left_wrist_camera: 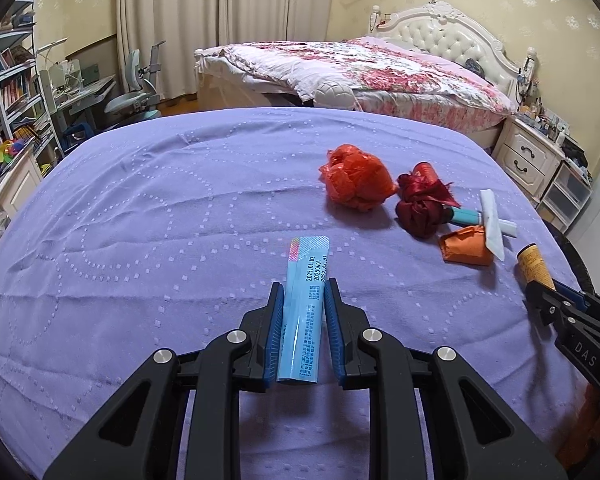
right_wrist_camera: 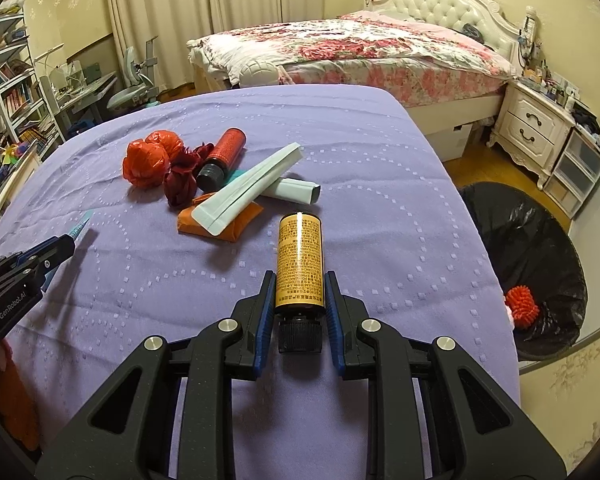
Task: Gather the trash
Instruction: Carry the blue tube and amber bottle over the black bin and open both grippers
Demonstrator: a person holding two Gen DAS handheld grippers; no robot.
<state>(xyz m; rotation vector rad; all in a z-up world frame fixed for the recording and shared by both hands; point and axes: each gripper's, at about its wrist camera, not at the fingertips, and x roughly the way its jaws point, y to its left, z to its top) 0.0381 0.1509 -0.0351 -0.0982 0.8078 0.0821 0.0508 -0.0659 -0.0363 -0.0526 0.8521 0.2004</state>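
My left gripper (left_wrist_camera: 303,292) is shut on a light blue tube (left_wrist_camera: 304,304) above the purple bedcover (left_wrist_camera: 160,220). My right gripper (right_wrist_camera: 299,284) is shut on a yellow-orange bottle (right_wrist_camera: 299,264) with a black cap. It shows at the right in the left wrist view (left_wrist_camera: 534,266). A trash pile lies on the cover: an orange-red crumpled bag (right_wrist_camera: 148,158), dark red cloth (right_wrist_camera: 182,182), a red bottle (right_wrist_camera: 224,154), an orange packet (right_wrist_camera: 236,224) and pale green tubes (right_wrist_camera: 248,188). A black-lined bin (right_wrist_camera: 532,264) stands on the floor to the right.
The bin holds a red spiky ball (right_wrist_camera: 522,302). A floral bed (right_wrist_camera: 360,52) and white nightstand (right_wrist_camera: 536,124) stand behind. A desk, chair (left_wrist_camera: 136,96) and bookshelf (left_wrist_camera: 12,80) are at the left.
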